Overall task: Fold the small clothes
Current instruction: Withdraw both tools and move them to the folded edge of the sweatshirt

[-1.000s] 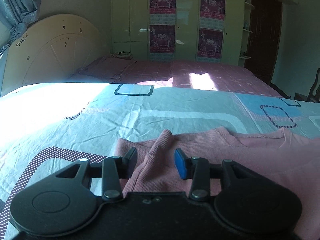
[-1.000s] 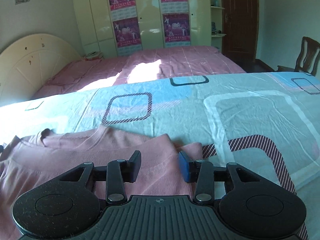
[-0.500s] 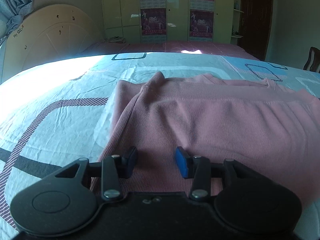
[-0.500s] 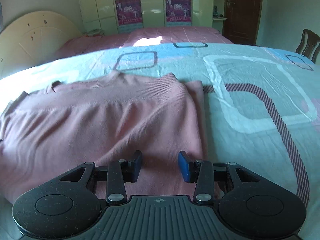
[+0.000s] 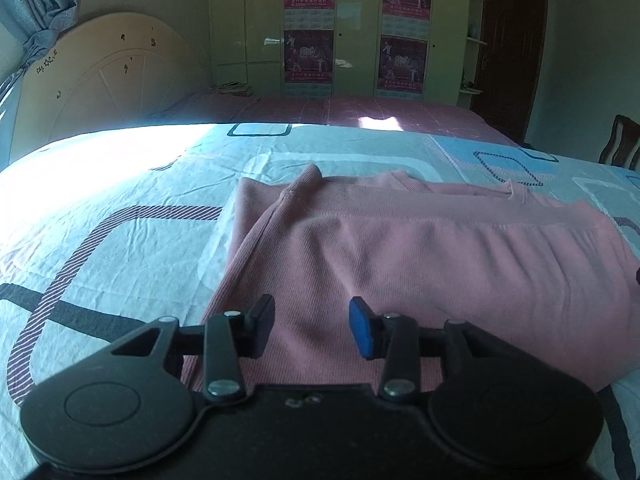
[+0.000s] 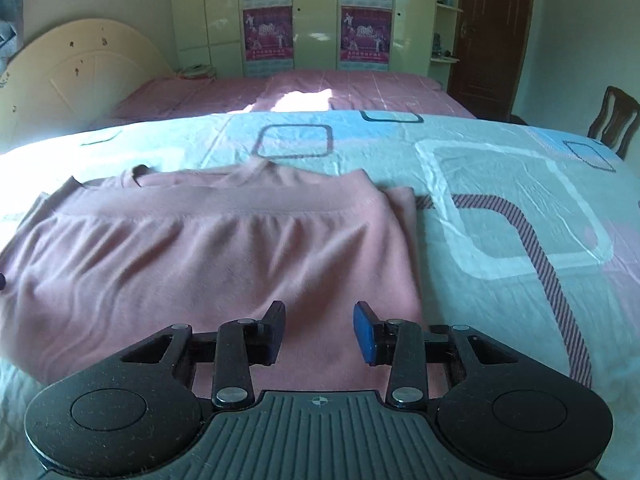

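Pink sweater (image 5: pixel 420 272) folded on bedsheet (image 5: pixel 120 248), jaws apart

The place was a home bedroom. A bed spread with a pale blue patterned sheet (image 6: pixel 500 216) filled the foreground, and a second bed under a pink cover (image 6: pixel 320 88) stood beyond it. An arched cream headboard (image 5: pixel 108 80) leaned against the wall, beside a gathered grey curtain (image 5: pixel 36 4). Cream wardrobe doors (image 6: pixel 316 20) lined the far wall, hung with pink posters (image 6: pixel 268 36). A dark wooden door (image 6: pixel 488 32) and a wooden chair (image 6: pixel 612 120) stood at the right.
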A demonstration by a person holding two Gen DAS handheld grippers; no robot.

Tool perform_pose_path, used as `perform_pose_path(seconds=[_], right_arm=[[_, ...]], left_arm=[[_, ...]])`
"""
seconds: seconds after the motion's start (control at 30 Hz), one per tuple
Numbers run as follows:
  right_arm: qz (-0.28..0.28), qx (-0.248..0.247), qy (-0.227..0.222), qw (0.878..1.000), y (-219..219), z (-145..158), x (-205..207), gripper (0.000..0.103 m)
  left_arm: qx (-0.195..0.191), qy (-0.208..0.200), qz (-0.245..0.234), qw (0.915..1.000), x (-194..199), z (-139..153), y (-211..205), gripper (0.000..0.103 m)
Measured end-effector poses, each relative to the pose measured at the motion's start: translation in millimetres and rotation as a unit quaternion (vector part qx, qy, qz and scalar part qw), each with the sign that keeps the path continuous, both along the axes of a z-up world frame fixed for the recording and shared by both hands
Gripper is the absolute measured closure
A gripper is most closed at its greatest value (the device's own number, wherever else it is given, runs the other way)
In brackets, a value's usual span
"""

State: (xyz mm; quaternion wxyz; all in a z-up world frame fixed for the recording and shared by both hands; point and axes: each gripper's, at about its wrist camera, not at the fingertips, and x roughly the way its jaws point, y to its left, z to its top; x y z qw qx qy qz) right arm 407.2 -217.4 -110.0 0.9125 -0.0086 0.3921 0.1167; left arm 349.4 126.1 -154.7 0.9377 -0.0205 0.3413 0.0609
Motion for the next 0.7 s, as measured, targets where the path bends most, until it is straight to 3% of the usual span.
perform_pose_path(seconds=[0.17,0.3,0.5,0.7], right_arm=[[0.026,-0.023,0.018,0.999,24.4,-16.7,-10.0,0.065],[0.018,-0.052,0.038,0.998,13.3,-41.6,-19.1,0.065],[0.005,-0.035,0.046,0.998,8.2,-29.2,-25.0,0.065],[0.031,-0.006,0.016,0.999,33.4,-4.2,-30.0,0.065]], left_arm=[[0.005,0.020,-0.013,0.9997,-0.3,-14.5,-13.1,0.060],[0.023,0.031,-0.006,0.9992,-10.1,-28.1,-4.2,0.057],[0.003,0.048,0.006,0.9988,-15.2,-19.6,1.3,0.059],[-0.029,0.049,0.012,0.9983,-11.0,-5.9,-7.5,0.058]])
